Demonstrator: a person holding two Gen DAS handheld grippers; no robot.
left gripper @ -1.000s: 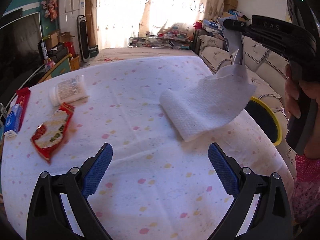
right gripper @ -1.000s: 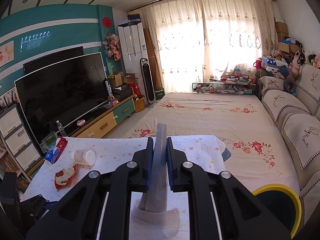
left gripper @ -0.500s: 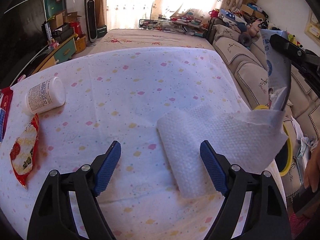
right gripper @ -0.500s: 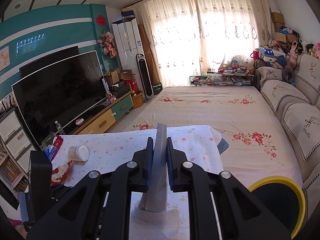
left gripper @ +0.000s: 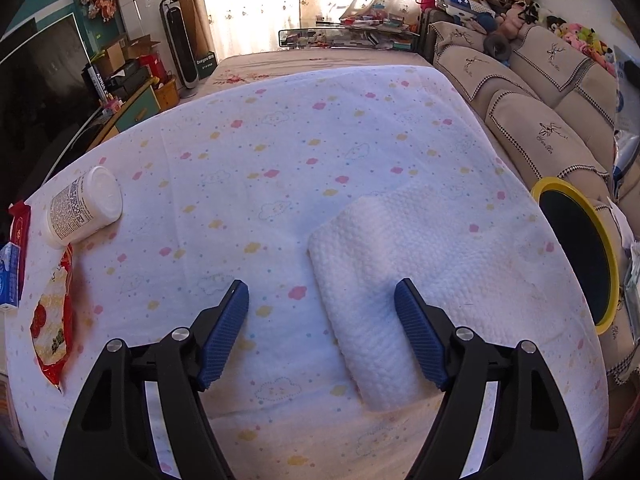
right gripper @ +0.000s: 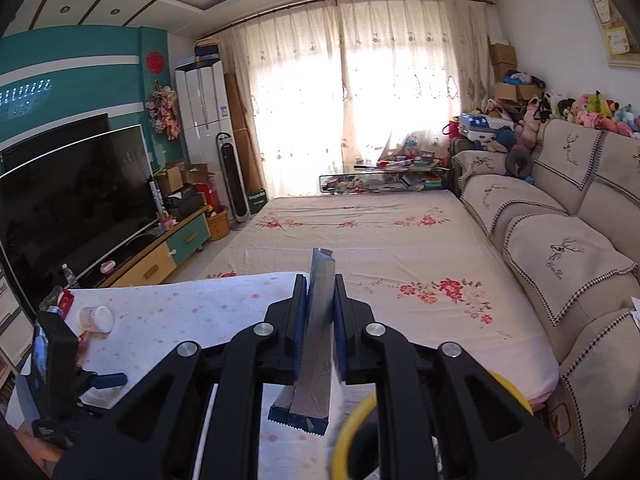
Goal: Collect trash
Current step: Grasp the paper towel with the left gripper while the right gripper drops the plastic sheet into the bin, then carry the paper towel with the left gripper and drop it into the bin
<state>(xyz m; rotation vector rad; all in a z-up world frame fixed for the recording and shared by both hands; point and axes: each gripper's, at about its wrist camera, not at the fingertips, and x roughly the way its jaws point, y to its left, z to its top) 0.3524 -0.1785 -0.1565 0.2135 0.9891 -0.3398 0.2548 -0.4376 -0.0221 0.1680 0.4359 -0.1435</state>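
My right gripper (right gripper: 321, 312) is shut on a silver and blue foil wrapper (right gripper: 316, 352), held upright above the yellow-rimmed bin (right gripper: 352, 436). The wrapper's edge shows at the far right of the left wrist view (left gripper: 624, 120). My left gripper (left gripper: 322, 312) is open and low over the table, its right finger resting over a folded white paper towel (left gripper: 400, 264). The bin (left gripper: 576, 252) stands off the table's right edge. A white bottle (left gripper: 82, 210) lies on its side at the left, with a red snack packet (left gripper: 52, 320) beside it.
The table has a white cloth with coloured dots (left gripper: 280, 152). A red and a blue packet (left gripper: 12, 264) lie at its left edge. A beige sofa (left gripper: 540, 120) runs along the right. A TV (right gripper: 68, 200) and a low cabinet stand at the left.
The paper towel has dropped free of the wrapper and lies flat on the table. My right gripper has carried the wrapper right, over the bin. My left gripper has moved forward onto the towel.
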